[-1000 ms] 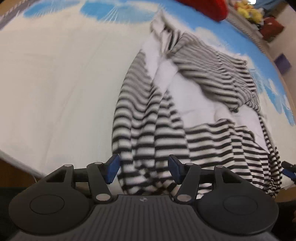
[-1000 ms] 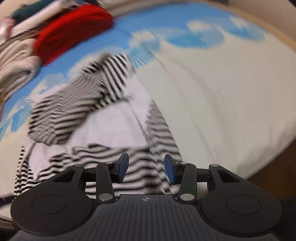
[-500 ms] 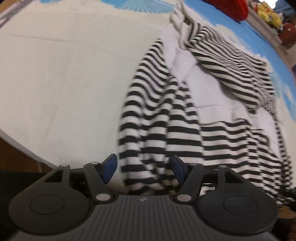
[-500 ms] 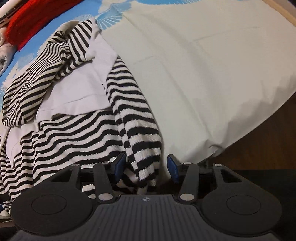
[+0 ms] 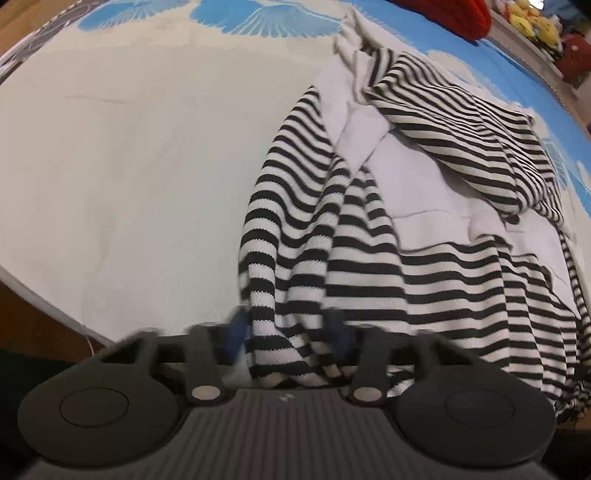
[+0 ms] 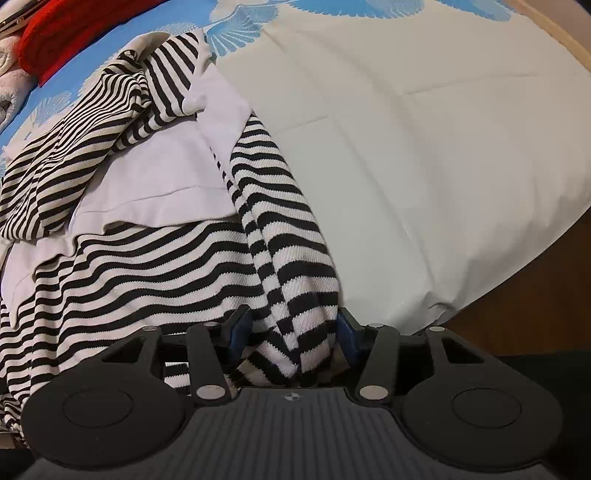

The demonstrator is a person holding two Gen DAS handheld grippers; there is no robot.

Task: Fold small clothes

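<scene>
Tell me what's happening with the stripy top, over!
Left gripper and right gripper both open around the stripy top hem. Top crumpled on the bed. Nothing blocking.

black-and-white striped top [image 5: 303, 236]; cream, blue-patterned sheet [image 5: 147, 147]; red cloth [image 6: 66, 33]

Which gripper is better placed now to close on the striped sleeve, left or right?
Right, probably. The right gripper has the striped sleeve bunched squarely between its open fingers, sharp in view. The left gripper also straddles striped fabric, but its fingers are motion-blurred.

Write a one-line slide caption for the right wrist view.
Right tongs straddle a fold of the striped top at the bed's edge.
</scene>
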